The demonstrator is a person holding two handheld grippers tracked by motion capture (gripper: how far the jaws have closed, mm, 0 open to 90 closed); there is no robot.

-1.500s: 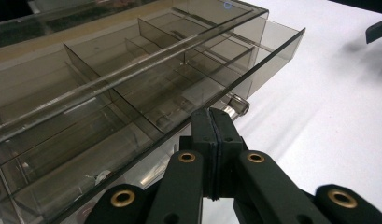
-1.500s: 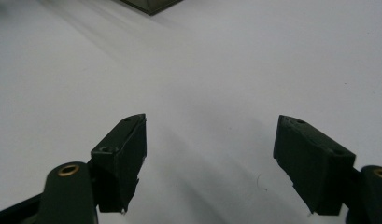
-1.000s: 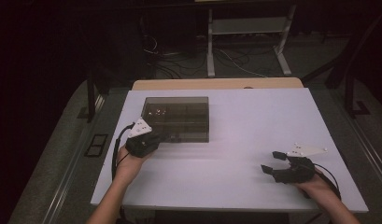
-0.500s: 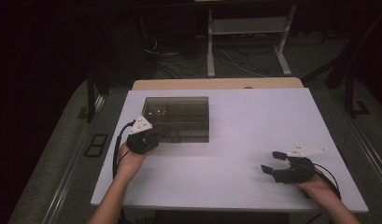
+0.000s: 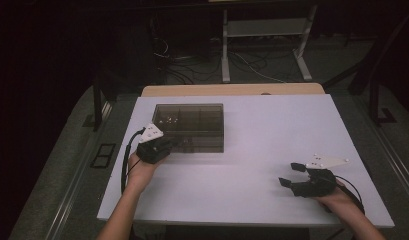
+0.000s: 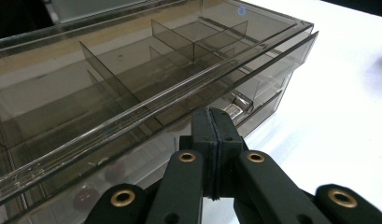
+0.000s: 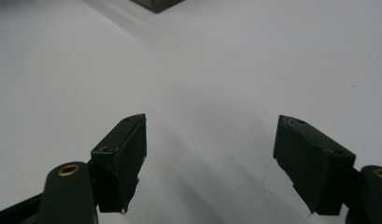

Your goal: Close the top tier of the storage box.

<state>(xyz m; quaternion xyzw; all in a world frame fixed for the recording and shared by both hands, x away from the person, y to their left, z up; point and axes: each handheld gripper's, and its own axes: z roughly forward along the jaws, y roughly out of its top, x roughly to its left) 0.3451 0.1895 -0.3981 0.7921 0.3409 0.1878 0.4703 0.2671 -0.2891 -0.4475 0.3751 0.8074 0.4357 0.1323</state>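
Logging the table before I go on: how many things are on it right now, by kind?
Clear compartment box: 1
Grippers: 2, the left gripper shut at the box's near edge, the right gripper open over the bare table
Total: 3
Small bits lie inside the box, too small to count.

- Left gripper [image 5: 168,145] sits right at the near-left edge of the smoky clear organizer box [image 5: 192,125], jaw tips against its front wall.
- The box lies flat on the white table [image 5: 262,150], toward the far left.
- Right gripper [image 5: 288,175] hovers near the table's right front, jaws spread, well apart from the box.
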